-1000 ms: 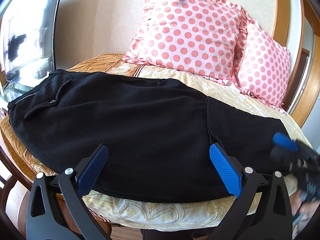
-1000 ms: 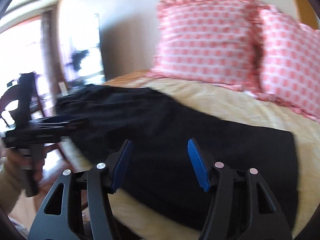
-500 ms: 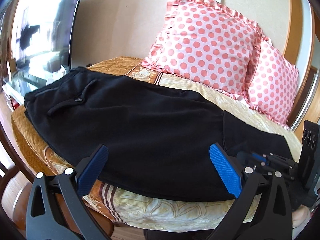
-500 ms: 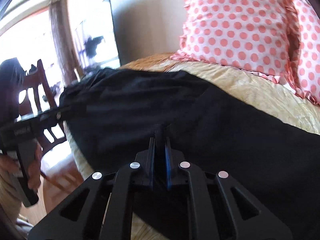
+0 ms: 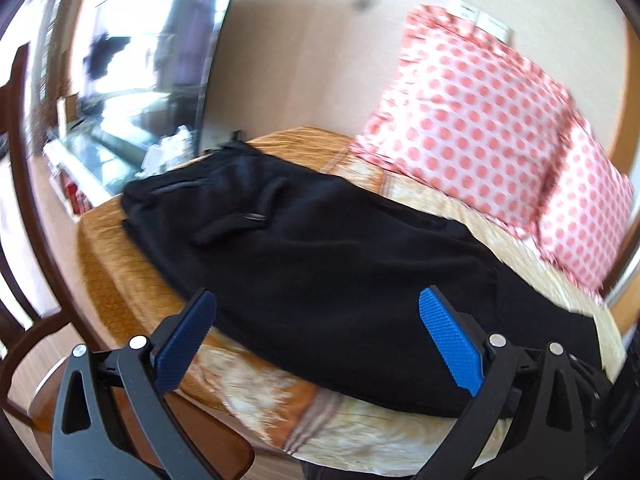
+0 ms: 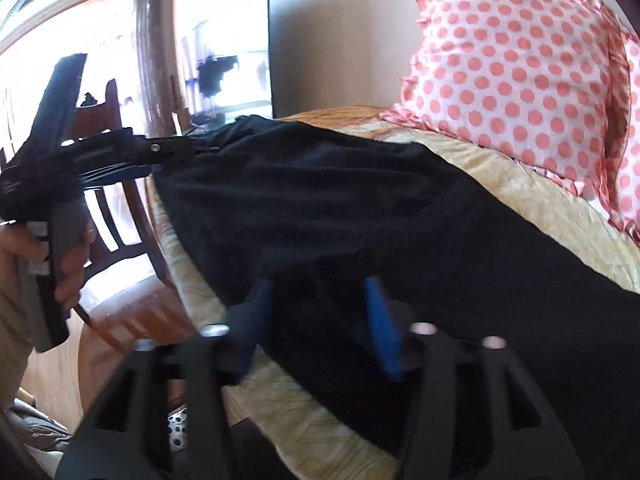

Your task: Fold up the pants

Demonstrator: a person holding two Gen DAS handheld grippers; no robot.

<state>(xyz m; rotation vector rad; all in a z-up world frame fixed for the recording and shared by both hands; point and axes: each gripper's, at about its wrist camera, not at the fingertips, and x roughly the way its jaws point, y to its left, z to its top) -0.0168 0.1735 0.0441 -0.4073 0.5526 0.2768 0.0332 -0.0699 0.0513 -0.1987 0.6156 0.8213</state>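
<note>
Black pants lie flat across the bed, waistband at the far left, legs running right. They also show in the right wrist view. My left gripper is open and empty, over the near edge of the pants. My right gripper is open, blurred, its blue pads either side of the pants' near edge with nothing held. The left gripper also shows from the side in the right wrist view, near the waistband.
Two pink polka-dot pillows lean on the wall behind the pants. The bed has a yellow patterned cover. A wooden chair stands beside the bed's left end. A mirror or glass panel is at the far left.
My right gripper was open, shut half a second ago, and is open again now. My left gripper stayed open and swung left toward the waistband end.
</note>
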